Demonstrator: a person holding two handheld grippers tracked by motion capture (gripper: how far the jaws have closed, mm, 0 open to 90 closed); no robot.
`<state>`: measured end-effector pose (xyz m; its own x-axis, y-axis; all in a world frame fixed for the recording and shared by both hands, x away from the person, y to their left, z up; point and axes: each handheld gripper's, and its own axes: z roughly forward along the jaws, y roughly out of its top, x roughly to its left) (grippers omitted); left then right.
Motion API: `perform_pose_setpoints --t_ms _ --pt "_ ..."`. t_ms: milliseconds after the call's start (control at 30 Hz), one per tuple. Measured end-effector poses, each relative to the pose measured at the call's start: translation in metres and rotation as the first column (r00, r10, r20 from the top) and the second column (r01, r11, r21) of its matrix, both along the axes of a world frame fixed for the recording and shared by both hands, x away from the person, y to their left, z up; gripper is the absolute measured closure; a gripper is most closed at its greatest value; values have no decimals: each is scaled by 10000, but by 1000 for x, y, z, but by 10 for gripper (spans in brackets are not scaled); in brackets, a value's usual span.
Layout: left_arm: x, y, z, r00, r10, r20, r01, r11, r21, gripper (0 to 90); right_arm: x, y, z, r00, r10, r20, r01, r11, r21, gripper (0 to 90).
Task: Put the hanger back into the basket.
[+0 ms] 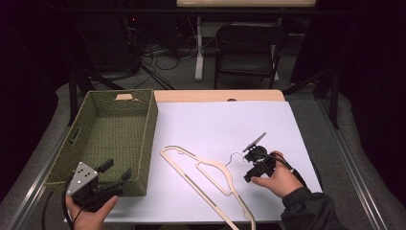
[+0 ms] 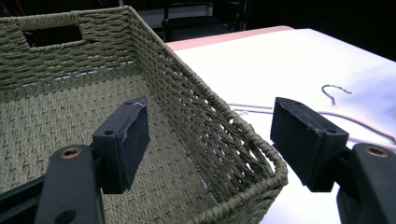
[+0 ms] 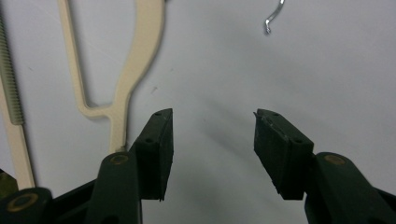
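Note:
A cream clothes hanger (image 1: 233,188) with a metal hook (image 1: 233,156) lies flat on the white table cover, near the front middle. My right gripper (image 1: 248,170) is held just right of it, low over the cover, open and empty. In the right gripper view (image 3: 212,140) the hanger's body (image 3: 140,56) is left of the jaws and the hook (image 3: 273,16) is ahead. My left gripper (image 1: 116,169) is open at the near right corner of a green woven basket (image 1: 148,129). In the left gripper view (image 2: 210,135) its jaws straddle the basket's right wall (image 2: 205,98), holding nothing.
The basket stands empty at the table's left side, with a handle slot (image 2: 53,33) in its far wall. The white cover (image 1: 230,120) spreads over most of the table. A dark folding chair (image 1: 246,48) and cables stand behind the table's far edge.

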<state>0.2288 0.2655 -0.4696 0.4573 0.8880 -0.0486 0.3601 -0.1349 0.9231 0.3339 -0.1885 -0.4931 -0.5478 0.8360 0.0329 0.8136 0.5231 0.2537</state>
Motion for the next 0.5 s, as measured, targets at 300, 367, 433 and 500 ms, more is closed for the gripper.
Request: perform_pose_setpoints --t_ms 300,367,433,500 --pt "0 1 0 10000 25 9 -25 10000 -19 282 13 31 -7 9996 162 -211 -167 9995 -257 524" --pt "0 1 0 10000 20 8 -19 10000 -9 283 14 35 -5 9984 53 -555 -75 9993 -379 526" --pt "0 1 0 10000 21 16 -21 10000 -17 282 20 42 -4 9946 463 -927 -533 9958 -748 528" --pt "0 1 0 10000 19 13 -19 10000 -23 282 21 45 -6 9953 412 -871 -469 9968 -641 528"
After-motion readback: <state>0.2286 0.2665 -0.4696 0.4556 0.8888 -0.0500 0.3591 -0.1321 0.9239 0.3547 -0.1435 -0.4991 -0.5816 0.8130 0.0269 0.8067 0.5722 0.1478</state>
